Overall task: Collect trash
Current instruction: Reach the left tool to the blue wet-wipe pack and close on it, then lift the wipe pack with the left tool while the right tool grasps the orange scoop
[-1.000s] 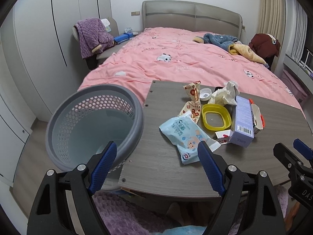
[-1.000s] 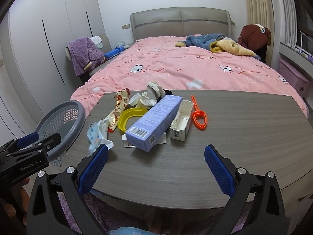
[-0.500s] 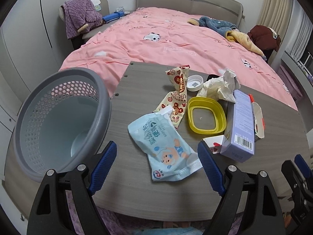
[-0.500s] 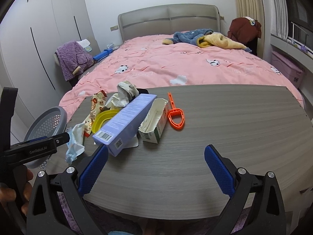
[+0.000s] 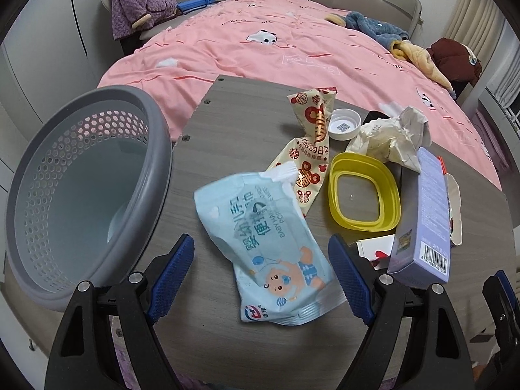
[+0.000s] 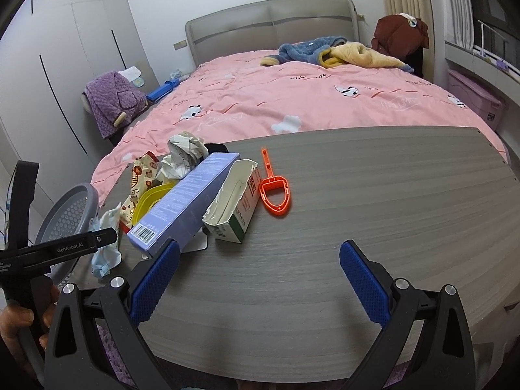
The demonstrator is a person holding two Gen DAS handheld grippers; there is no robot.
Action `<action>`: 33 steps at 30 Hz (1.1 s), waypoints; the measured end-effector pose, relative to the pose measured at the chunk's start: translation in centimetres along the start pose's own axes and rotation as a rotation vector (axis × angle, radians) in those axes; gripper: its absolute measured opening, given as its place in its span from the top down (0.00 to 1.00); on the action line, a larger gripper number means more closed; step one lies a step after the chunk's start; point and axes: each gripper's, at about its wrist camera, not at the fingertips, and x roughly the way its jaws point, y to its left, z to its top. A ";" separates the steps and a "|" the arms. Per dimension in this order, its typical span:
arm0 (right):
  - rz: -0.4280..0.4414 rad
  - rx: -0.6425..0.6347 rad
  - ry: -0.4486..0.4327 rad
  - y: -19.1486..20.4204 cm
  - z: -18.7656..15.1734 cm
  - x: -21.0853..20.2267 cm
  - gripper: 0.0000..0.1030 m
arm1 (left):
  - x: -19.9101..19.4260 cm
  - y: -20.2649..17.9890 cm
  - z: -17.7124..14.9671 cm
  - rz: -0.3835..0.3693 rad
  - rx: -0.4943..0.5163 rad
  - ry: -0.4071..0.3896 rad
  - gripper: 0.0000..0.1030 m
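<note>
A light blue baby-wipes pack [image 5: 269, 243] lies flat on the grey wooden table [image 5: 234, 136], its near end between the blue fingers of my open left gripper [image 5: 261, 274]. Beyond it lie a red-printed snack wrapper [image 5: 310, 149], a white cap [image 5: 344, 124], crumpled paper [image 5: 393, 136], a yellow lid ring [image 5: 362, 191] and a purple box [image 5: 425, 214]. A grey perforated basket [image 5: 81, 188] stands off the table's left edge. My right gripper [image 6: 260, 279] hangs open over bare tabletop, nearer than the purple box [image 6: 188, 198], a torn white carton [image 6: 234, 203] and an orange scoop [image 6: 274, 188].
A bed with a pink quilt [image 6: 292, 97] fills the space behind the table, with clothes [image 6: 334, 50] piled near the headboard. A chair with a purple robe [image 5: 139, 3] stands left of the bed by white wardrobes. A hand [image 6: 16, 321] holds the left gripper's handle.
My left gripper has moved forward and down over the table, so the wipes pack now reaches between its fingers. The right gripper has drifted slightly right and closer to the tabletop.
</note>
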 end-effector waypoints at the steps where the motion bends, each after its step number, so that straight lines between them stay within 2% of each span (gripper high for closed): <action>1: 0.000 0.002 0.001 -0.1 0.0 0.0 0.06 | 0.1 0.1 0.0 -0.005 0.001 0.000 0.22; 4: -0.002 0.006 0.006 -0.1 0.1 0.3 0.06 | 0.4 0.1 0.0 -0.004 0.017 -0.008 0.22; 6: -0.003 0.006 0.008 -0.1 0.1 0.5 0.06 | 0.4 0.2 0.0 -0.015 0.017 -0.015 0.26; 8: -0.005 0.003 0.010 0.0 0.0 0.5 0.06 | 0.5 0.2 0.0 -0.018 0.024 -0.015 0.43; 10: -0.005 0.001 0.011 0.2 0.0 0.5 0.06 | 0.8 0.3 0.0 -0.026 0.027 -0.003 0.51; 16: -0.006 -0.007 0.015 0.5 0.0 0.6 0.06 | -0.1 0.8 -0.3 -0.032 0.039 -0.046 0.52; 23: -0.040 -0.015 0.008 -0.6 0.7 1.0 0.06 | -3.0 1.6 -1.2 0.038 0.062 -0.142 0.53; 30: -0.123 -0.052 0.065 -2.8 2.5 4.3 0.06 | -5.7 1.6 -0.8 0.041 0.079 -0.220 0.53; 33: -0.131 -0.055 0.097 -3.5 3.2 6.0 0.07 | -6.2 1.3 -0.7 0.031 0.085 -0.233 0.53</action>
